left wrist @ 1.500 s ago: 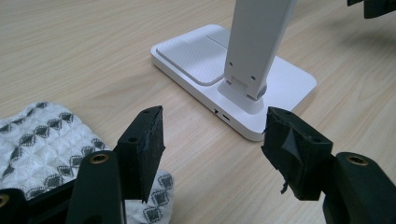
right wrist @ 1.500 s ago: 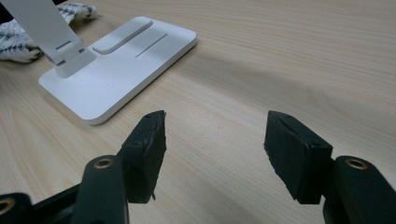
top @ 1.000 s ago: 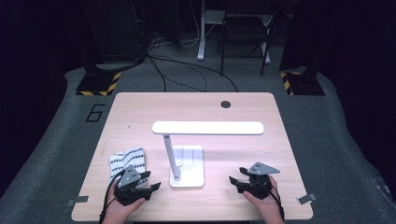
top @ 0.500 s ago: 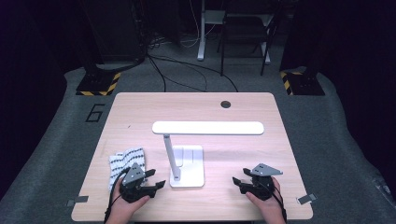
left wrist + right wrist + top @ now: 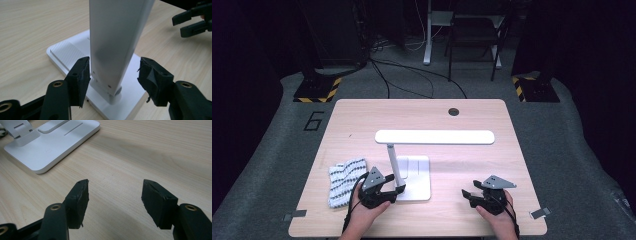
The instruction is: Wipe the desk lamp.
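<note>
1. The table [image 5: 362, 115] is a pale wooden top; the lamp serves as the landmark for every place below.
2. The lamp [image 5: 412, 172] stands a little left of the table's middle, its white base [image 5: 414, 170] flat on the wood, its stem [image 5: 117, 42] rising from the base's near-left corner and its long head [image 5: 434, 136] lying level above.
3. A striped cloth [image 5: 343, 180] lies flat just left of the base, apart from it.
4. The person's left hand [image 5: 367, 212] comes up from the near edge and points its gripper to the right, at the foot of the stem.
5. The left gripper [image 5: 113, 72] straddles the stem: its jaws have just been closing with the stem between them, one pad right at the stem's side, the other still apart from it, so nothing is clamped.
6. The right hand [image 5: 499, 215] rests near the table's front edge, well to the right of the base, aimed left towards the lamp.
7. The right gripper [image 5: 115, 195] hovers low over bare wood with its jaws moderately wide and nothing between them.
</note>
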Available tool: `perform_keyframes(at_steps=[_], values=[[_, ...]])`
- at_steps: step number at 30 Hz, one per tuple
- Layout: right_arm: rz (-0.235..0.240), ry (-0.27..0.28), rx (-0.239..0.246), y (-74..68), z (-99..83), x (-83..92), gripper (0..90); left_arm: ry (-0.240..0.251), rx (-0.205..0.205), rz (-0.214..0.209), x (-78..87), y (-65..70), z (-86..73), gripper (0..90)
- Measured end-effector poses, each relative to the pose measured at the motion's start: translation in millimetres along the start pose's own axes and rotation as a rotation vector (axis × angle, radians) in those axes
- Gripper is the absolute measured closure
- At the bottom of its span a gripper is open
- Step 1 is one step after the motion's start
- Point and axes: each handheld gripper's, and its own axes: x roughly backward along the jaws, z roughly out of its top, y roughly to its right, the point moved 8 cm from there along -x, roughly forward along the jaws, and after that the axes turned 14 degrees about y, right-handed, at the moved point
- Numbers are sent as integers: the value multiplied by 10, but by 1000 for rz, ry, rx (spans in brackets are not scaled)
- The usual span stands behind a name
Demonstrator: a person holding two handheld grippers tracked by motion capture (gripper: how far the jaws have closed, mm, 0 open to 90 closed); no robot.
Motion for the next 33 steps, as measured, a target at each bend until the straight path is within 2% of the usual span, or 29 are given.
perform_keyframes(at_steps=[3,5,8,22,33], values=[[10,-8,0,-5,-2,10,385,7,1,18,-43,-17,31,489],[-3,2,-6,1,3,11,385,9,0,22,-66,-25,47,515],[2,-2,0,10,2,14,385,12,-21,33,-97,-41,69,559],[2,5,-3,-10,13,25,386,-1,-64,-6,-201,-78,112,595],[6,5,1,-5,9,21,385,-10,-72,-52,-313,-80,145,607]])
